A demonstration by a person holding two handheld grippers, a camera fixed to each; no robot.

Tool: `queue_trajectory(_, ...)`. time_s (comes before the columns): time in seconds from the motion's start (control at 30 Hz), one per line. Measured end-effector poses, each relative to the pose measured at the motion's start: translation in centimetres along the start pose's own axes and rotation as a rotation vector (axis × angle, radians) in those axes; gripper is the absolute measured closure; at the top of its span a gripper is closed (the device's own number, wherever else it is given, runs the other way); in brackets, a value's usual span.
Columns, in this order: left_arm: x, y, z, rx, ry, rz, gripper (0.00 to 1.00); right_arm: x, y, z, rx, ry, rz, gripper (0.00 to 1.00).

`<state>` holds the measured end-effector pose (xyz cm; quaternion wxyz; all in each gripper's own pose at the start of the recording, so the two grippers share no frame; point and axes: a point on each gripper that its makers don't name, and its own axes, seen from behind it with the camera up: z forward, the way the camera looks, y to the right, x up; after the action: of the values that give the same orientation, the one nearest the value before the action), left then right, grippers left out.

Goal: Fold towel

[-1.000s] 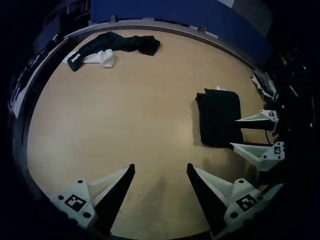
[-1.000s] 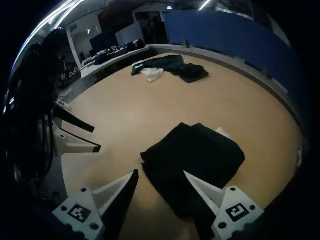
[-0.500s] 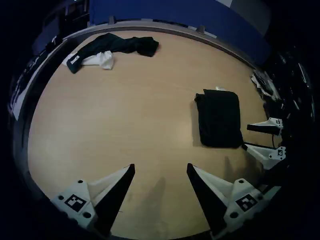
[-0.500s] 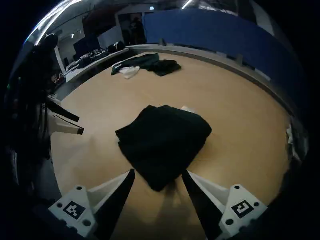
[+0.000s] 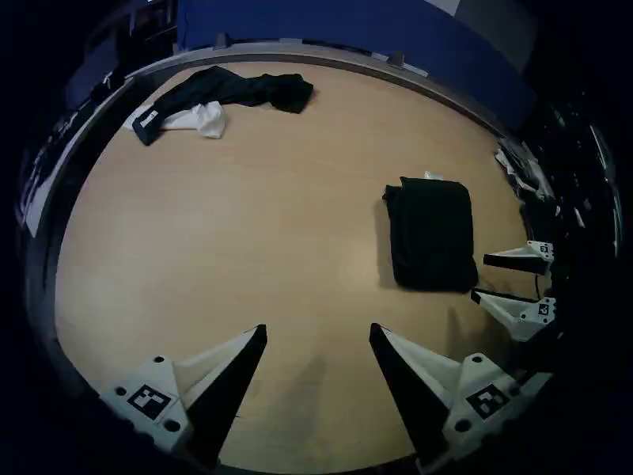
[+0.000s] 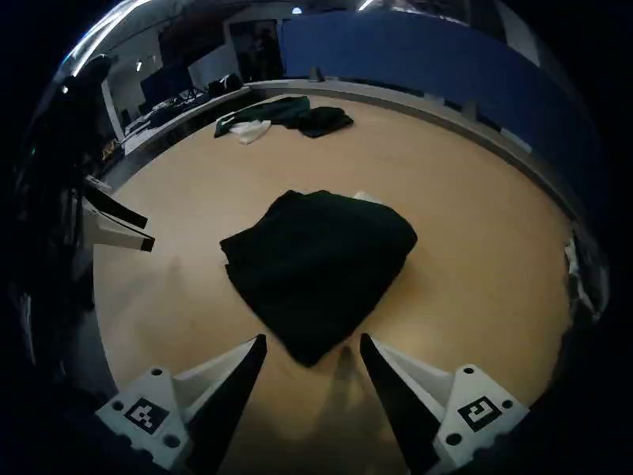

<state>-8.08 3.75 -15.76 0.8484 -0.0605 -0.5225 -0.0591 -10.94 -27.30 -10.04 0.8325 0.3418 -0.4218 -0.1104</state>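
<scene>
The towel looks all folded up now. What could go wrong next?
The right gripper hangs open with its fingertips close to the near corner of the folded dark towel. A small push forward might snag that corner and drag the fold open. Also, the towel's layers look bunched and uneven on one side, so they may slump apart by themselves.
</scene>
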Motion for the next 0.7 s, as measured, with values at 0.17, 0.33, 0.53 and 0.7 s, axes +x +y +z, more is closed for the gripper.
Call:
queue_trajectory(0.17,-0.2,-0.2,0.1,0.002,0.0,-0.001,0.03,-0.5,0.2,0.5,-0.016,-0.017,0.02,0.12)
queue_trajectory(0.33,-0.6,-0.4,0.3,0.004,0.0,-0.004,0.03,-0.5,0.0,0.9,-0.013,-0.018,0.044,0.27)
queue_trajectory(0.53,-0.8,-0.7,0.4,0.005,0.0,-0.008,0.03,-0.8,-0.1,1.1,-0.016,-0.033,0.048,0.47)
queue_trajectory(0.7,-0.7,-0.9,0.4,0.007,0.001,-0.011,0.03,-1.0,0.0,1.0,-0.016,-0.037,0.063,0.75)
